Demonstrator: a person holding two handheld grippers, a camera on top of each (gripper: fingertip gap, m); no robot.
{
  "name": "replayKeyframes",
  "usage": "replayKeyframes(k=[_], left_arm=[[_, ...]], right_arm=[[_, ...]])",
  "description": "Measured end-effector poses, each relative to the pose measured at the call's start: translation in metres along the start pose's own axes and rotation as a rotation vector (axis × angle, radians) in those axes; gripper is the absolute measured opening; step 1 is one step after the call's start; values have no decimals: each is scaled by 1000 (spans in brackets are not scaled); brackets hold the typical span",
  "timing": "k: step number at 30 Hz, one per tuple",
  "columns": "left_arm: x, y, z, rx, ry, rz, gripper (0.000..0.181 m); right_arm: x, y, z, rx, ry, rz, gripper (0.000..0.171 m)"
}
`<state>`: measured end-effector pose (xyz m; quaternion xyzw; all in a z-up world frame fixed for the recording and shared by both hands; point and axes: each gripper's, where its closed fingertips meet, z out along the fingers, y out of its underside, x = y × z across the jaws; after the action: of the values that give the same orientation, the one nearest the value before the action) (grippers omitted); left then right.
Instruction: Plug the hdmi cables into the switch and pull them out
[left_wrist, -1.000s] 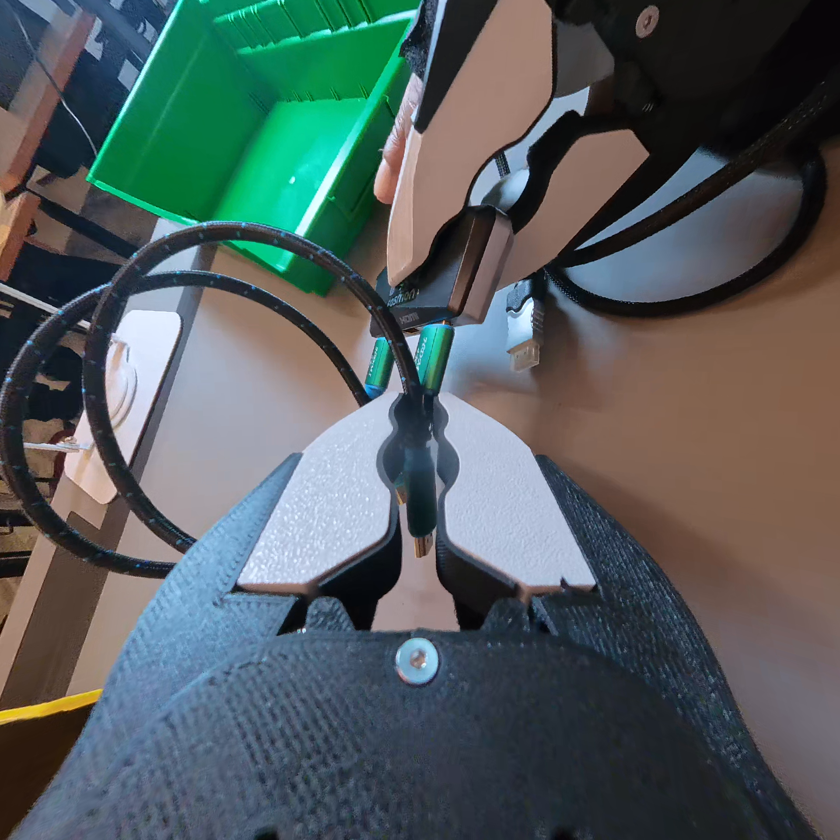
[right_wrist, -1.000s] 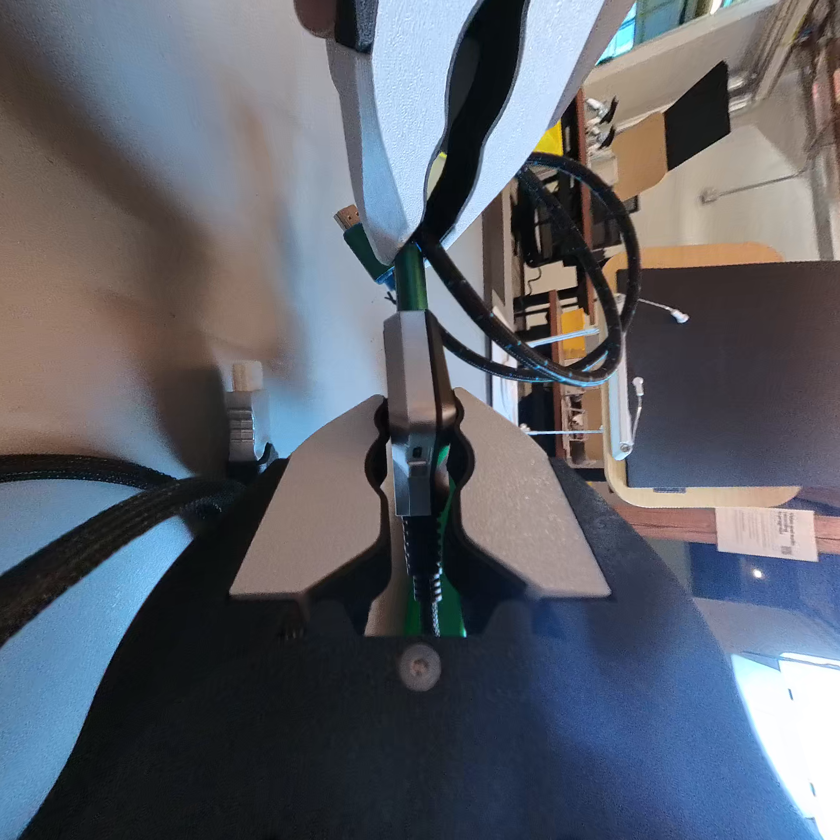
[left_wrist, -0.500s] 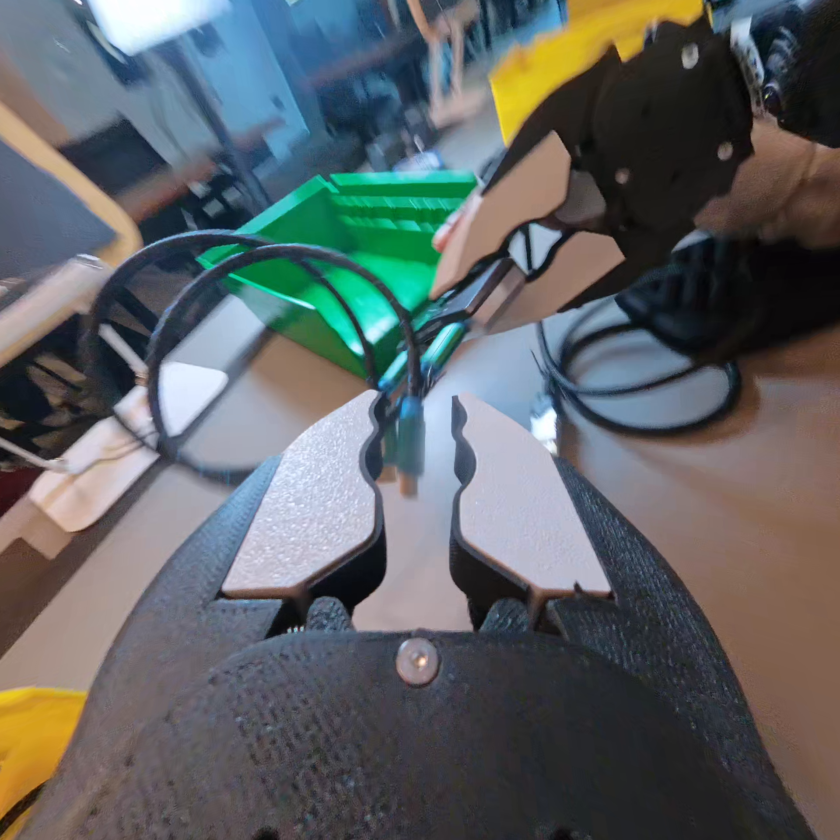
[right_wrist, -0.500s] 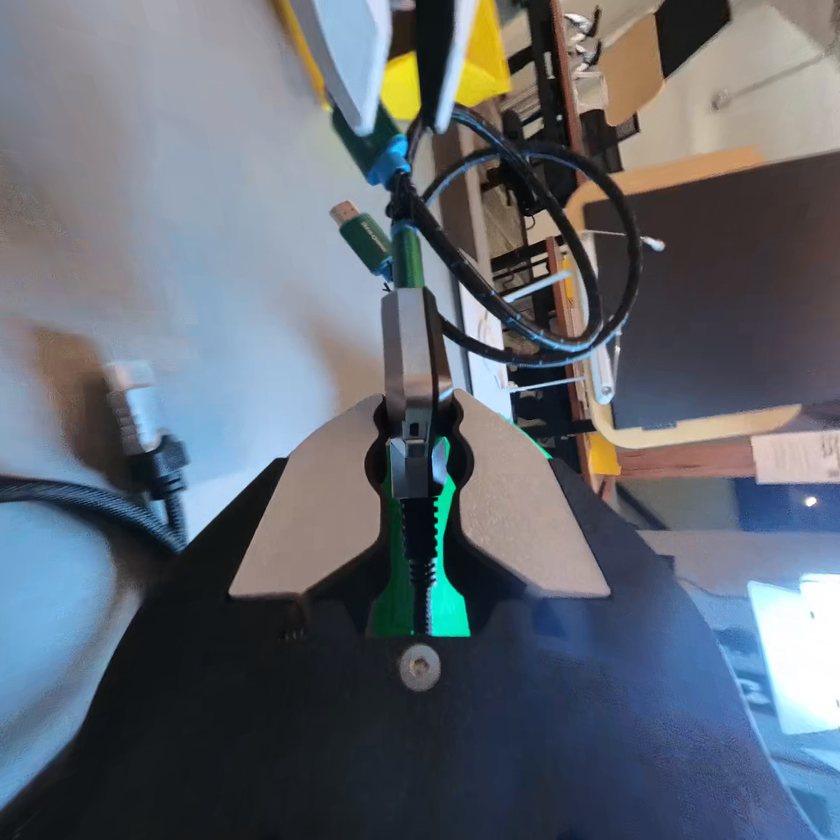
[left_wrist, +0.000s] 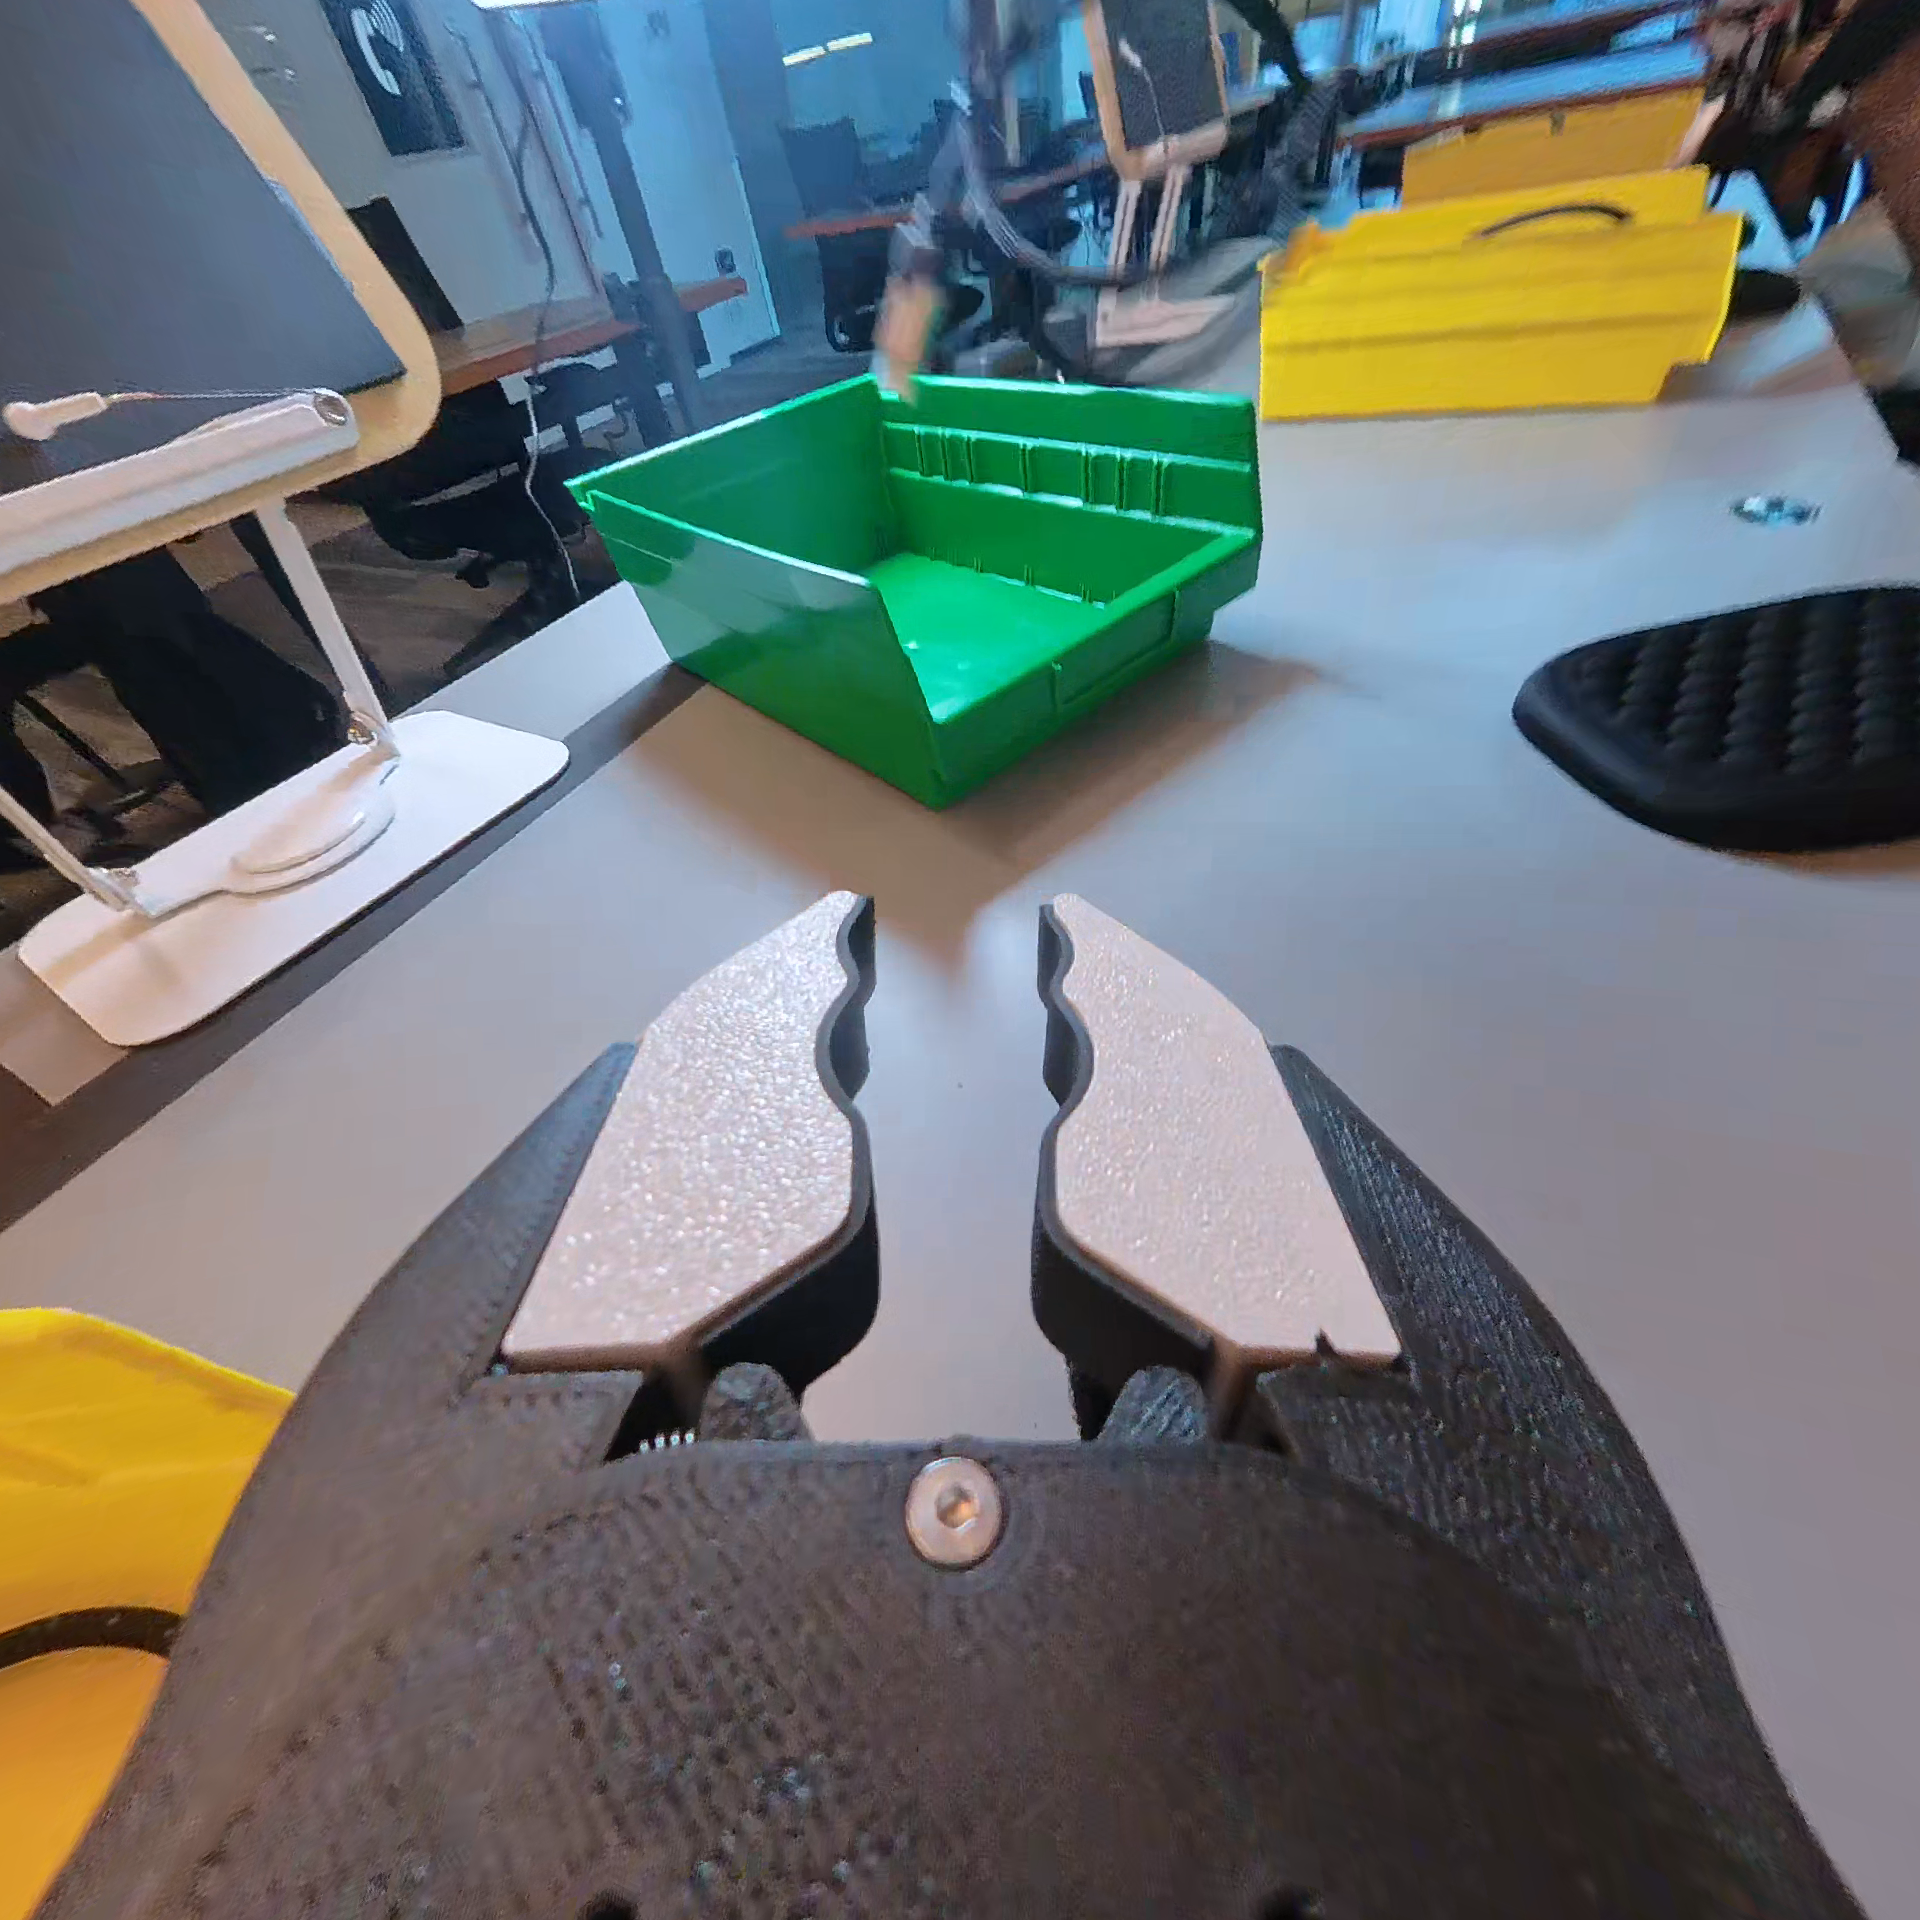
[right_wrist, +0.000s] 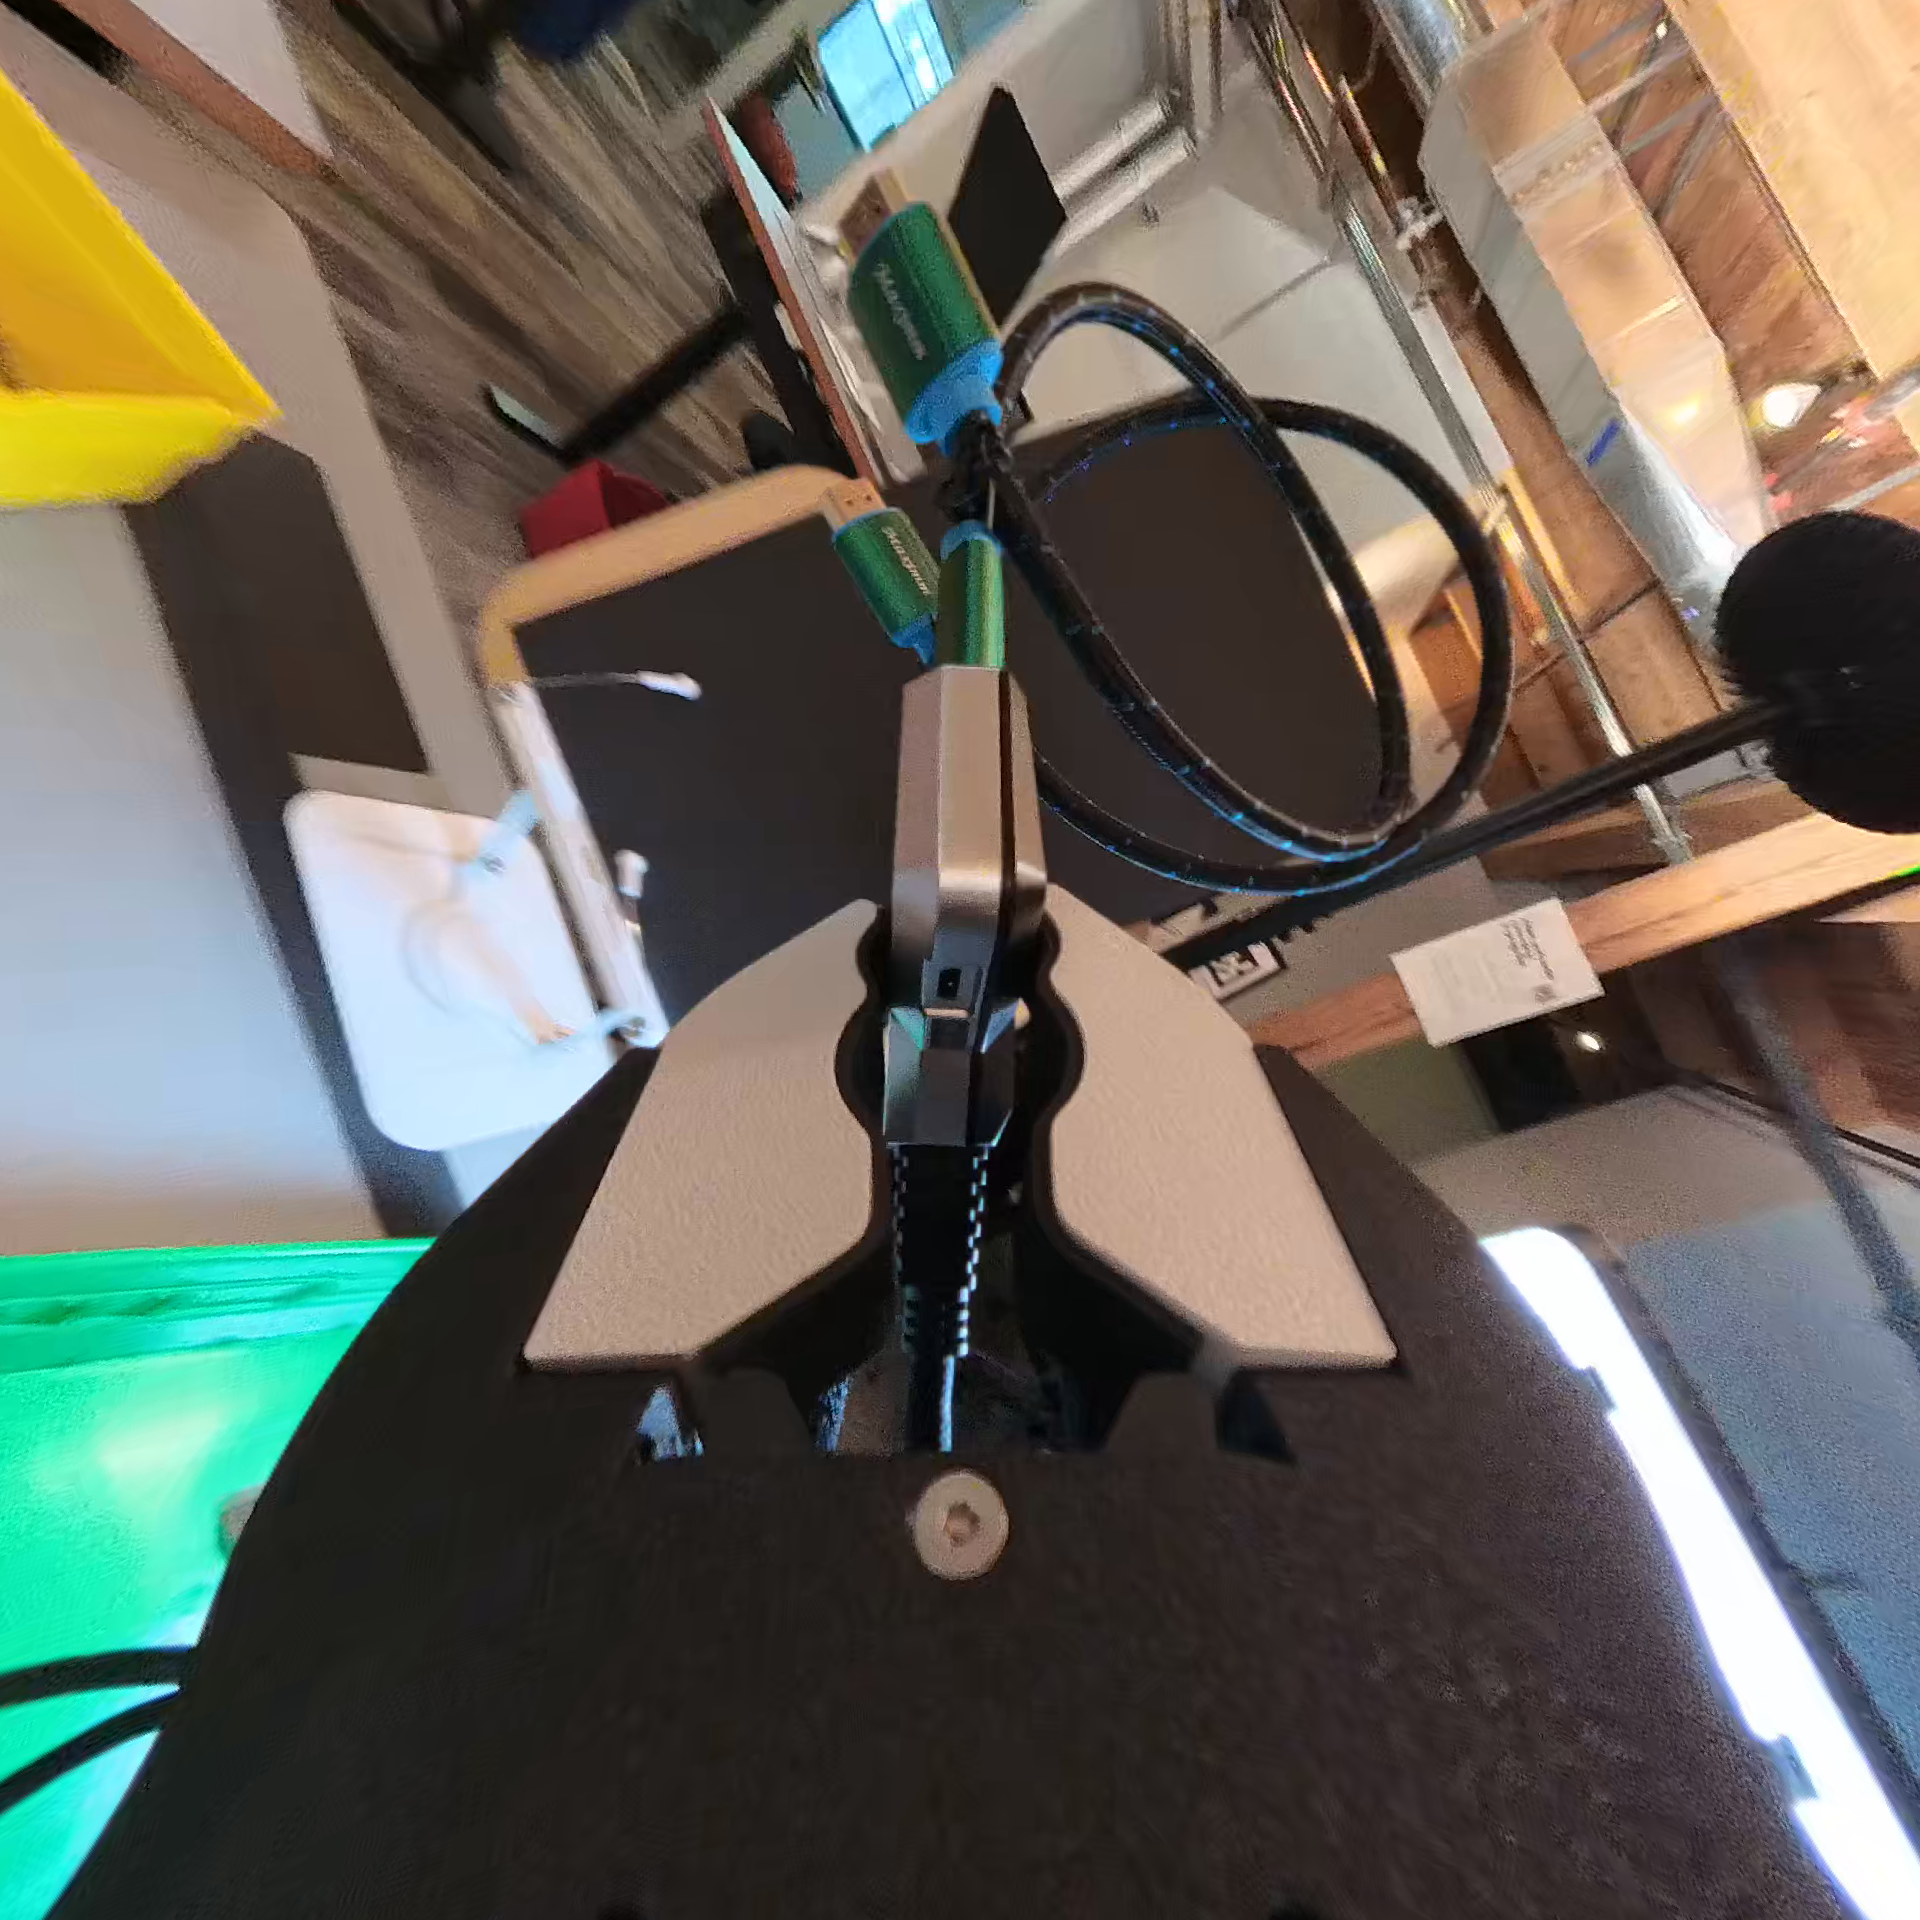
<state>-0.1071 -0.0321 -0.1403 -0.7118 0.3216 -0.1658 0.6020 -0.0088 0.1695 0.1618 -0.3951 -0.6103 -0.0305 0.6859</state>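
My right gripper is shut on the grey HDMI switch and holds it up in the air. One green plug sits in the switch's far end. Two other green plugs hang free beside it, joined by loops of black braided cable. The switch's own braided lead runs back between the fingers. My left gripper is open and empty, low over the grey table. The switch and cables do not show clearly in the left wrist view.
A green bin stands ahead of the left gripper. A white stand base is at the left table edge. Yellow bins sit at the back right and near left. A black textured object lies at the right.
My left gripper has opened, let go of the green plug and drawn back and away. My right gripper has lifted the switch, with its cables, off the table.
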Motion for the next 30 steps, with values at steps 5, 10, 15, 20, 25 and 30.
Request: replayKeyframes(k=[5, 10, 15, 20, 25, 30], left_arm=[[11, 6, 4, -41, 16, 73, 30], [13, 16, 8, -81, 25, 83, 29], [18, 25, 12, -122, 35, 116, 27], [24, 37, 21, -175, 61, 126, 25], [32, 43, 25, -201, 74, 143, 25], [29, 45, 22, -201, 64, 124, 25]], right_arm=[[12, 76, 36, -99, 103, 15, 22], [-38, 150, 47, -102, 159, 226, 22], [-72, 198, 25, -162, 169, 473, 24], [-131, 247, 5, -508, -26, 525, 22], [-194, 277, 0, -808, -253, 185, 27], [-221, 260, -2, -886, -488, 186, 42]])
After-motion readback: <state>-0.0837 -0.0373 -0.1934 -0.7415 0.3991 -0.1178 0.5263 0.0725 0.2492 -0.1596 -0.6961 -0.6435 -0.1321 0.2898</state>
